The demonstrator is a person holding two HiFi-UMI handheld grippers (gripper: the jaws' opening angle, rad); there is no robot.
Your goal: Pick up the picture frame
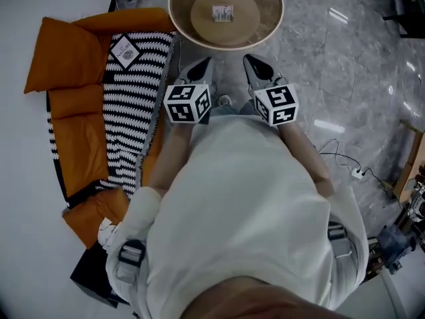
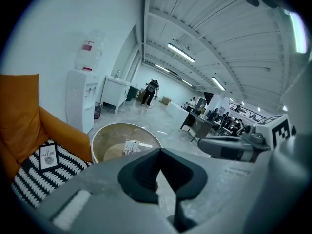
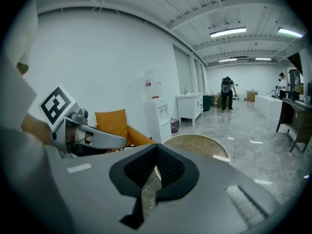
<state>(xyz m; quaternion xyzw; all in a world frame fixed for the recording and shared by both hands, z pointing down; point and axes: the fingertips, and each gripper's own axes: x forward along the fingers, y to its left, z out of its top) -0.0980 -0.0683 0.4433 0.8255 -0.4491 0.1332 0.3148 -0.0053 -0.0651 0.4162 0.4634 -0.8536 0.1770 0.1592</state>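
A small printed picture frame (image 1: 223,13) stands on the round wooden table (image 1: 182,25); in the left gripper view the frame (image 2: 130,147) shows just beyond the jaws. A second dark-framed card (image 1: 124,52) lies on the striped blanket (image 1: 133,111). My left gripper (image 1: 202,65) and right gripper (image 1: 251,61) are held side by side, short of the table's near rim. Both are shut with nothing between the jaws, as the left gripper (image 2: 158,153) and right gripper (image 3: 156,148) show in their own views. In the right gripper view only the table (image 3: 195,143) shows.
An orange sofa (image 1: 73,78) stands left of the table against the white wall. A water dispenser (image 2: 80,99) is beyond it. A cable and power strip (image 1: 355,173) lie on the marble floor at right. People stand far off across the room.
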